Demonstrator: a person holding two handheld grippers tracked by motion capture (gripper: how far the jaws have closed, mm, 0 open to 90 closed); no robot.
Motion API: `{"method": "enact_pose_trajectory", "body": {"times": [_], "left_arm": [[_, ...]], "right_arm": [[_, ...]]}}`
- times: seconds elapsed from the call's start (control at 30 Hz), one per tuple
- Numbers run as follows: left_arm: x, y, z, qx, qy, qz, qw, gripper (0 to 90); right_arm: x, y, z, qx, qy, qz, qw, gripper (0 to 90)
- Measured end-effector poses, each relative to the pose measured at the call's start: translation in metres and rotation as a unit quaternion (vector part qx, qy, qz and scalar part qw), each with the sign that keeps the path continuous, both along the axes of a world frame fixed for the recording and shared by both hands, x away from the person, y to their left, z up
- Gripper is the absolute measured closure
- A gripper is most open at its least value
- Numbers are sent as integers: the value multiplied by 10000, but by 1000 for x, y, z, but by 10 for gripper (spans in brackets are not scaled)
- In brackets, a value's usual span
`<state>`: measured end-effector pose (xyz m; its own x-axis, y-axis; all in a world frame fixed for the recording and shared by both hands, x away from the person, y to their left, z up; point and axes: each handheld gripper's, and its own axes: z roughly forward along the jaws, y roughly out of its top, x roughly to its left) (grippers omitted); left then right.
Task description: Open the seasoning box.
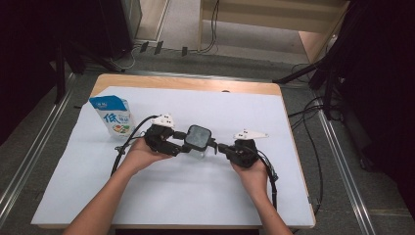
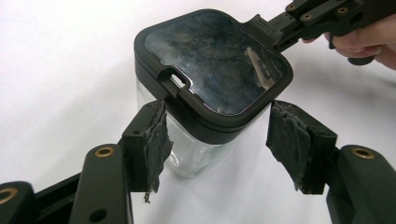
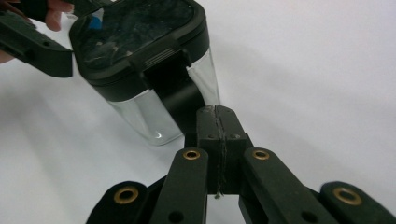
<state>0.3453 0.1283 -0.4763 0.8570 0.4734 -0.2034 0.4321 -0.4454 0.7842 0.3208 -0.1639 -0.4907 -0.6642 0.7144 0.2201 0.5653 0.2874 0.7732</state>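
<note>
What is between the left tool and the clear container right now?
Nothing visible: the left tool straddles the container just under its black lid, pads either side, bare white table cover around. The right tool sits at the opposite side.

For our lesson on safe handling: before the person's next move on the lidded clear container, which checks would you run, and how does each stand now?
1. Clear square container with black lid upright on the white table sheet: ok.
2. Lid seated: ok.
3. Left gripper astride the container: ok.
4. Left pads pressing its walls: not ok, a gap shows on one side.
5. Right gripper shut: ok.
6. Right gripper's hold on the lid's black latch: cannot tell.
</note>
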Motion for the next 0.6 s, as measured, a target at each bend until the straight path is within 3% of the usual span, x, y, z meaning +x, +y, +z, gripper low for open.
{"method": "enact_pose_trajectory", "body": {"times": [0.33,0.43,0.6], "left_arm": [[-1,-1,-1,32,3,18,10000,418],[-2,-2,-1,19,36,-86,10000,430],[-4,-6,-2,47,-12,-14,10000,397]], "right_arm": [[-13,6,3,-29,18,320,9995,900],[-11,8,1,-118,13,299,9995,900],[-7,7,0,-106,1,236,9997,900]]}}
